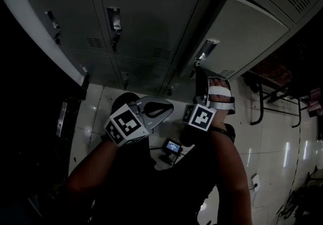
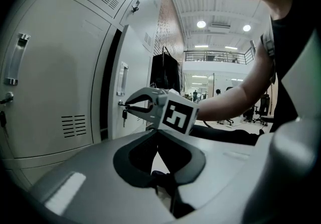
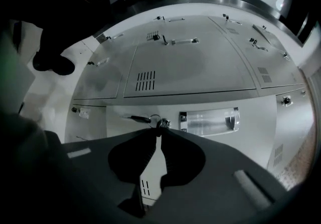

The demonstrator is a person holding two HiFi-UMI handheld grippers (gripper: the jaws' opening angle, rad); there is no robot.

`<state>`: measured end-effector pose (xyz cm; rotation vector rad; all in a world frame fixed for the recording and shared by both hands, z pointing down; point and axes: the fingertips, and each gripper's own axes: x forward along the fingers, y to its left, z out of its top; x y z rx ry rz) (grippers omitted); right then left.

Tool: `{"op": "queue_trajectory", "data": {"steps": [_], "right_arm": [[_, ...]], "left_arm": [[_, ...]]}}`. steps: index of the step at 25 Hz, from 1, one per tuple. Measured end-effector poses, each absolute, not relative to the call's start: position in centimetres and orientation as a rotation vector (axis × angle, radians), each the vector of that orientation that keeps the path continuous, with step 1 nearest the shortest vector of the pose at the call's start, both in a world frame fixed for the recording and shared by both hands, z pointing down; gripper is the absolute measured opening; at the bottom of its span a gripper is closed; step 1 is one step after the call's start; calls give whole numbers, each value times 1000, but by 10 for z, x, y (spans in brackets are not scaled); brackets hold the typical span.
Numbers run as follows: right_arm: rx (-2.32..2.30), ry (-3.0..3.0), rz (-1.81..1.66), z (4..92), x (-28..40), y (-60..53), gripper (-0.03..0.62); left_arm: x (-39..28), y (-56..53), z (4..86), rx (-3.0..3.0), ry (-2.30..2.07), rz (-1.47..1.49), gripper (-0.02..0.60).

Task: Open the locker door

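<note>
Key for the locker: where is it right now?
In the right gripper view, the key sticks out of the locker door just left of the shiny handle, pinched at the jaw tips of the right gripper.

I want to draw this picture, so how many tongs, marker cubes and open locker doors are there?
Tongs: 2, the left tongs and the right tongs
Marker cubes: 2, the left cube and the right cube
Open locker doors: 1, the open door
Total: 5
</note>
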<state>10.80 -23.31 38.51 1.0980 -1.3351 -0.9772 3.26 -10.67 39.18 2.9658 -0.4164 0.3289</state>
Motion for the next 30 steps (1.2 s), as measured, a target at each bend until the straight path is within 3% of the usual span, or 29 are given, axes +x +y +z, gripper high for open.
{"op": "queue_trajectory", "data": {"steps": [13,27,30], "right_arm": [[1138,-1287,-940,383,195,-97,31],[1235,-1167,-810,383,287,-63,32],[1281,-1204,-781,379,286,-61,75]], "left_arm": [[34,-106,394,2971,-422,364,12],[37,-106,397,2972,-424,394,12],[37,-106,397,2971,-425,394,12]]}}
